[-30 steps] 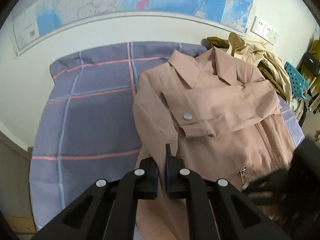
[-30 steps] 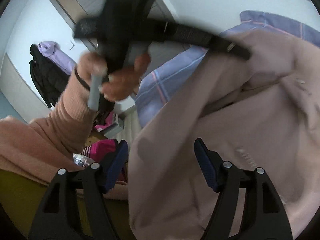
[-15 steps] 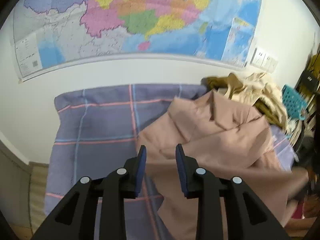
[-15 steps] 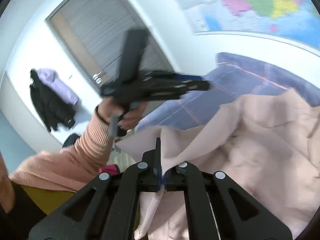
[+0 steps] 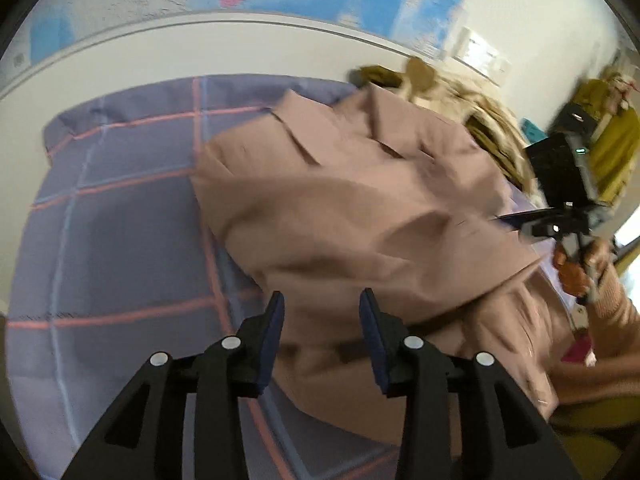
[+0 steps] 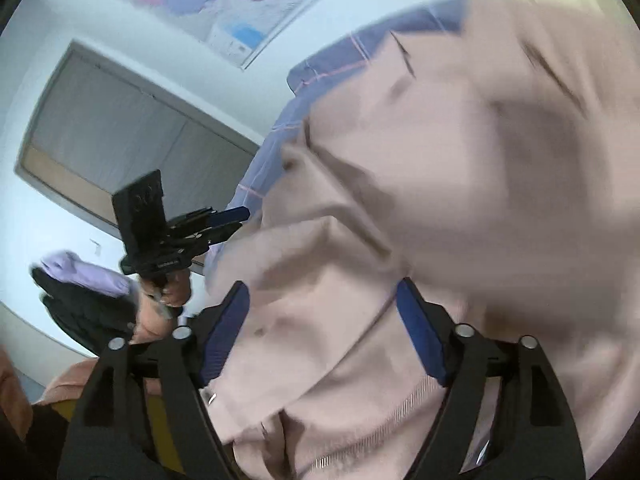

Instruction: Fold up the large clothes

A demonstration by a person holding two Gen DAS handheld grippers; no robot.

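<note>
Jacket (image 5: 360, 216) half folded, lower part thrown up over the chest.

It lies on the checked purple cover (image 5: 120, 240), collar toward the wall, pink fabric loose and creased, a zipper showing at the near edge. Both sleeves seem folded in; a tidier fold and flattening are left, I think. Left gripper (image 5: 320, 320) and right gripper (image 6: 320, 320) have just been opening; both stand spread, pinching nothing.
</note>
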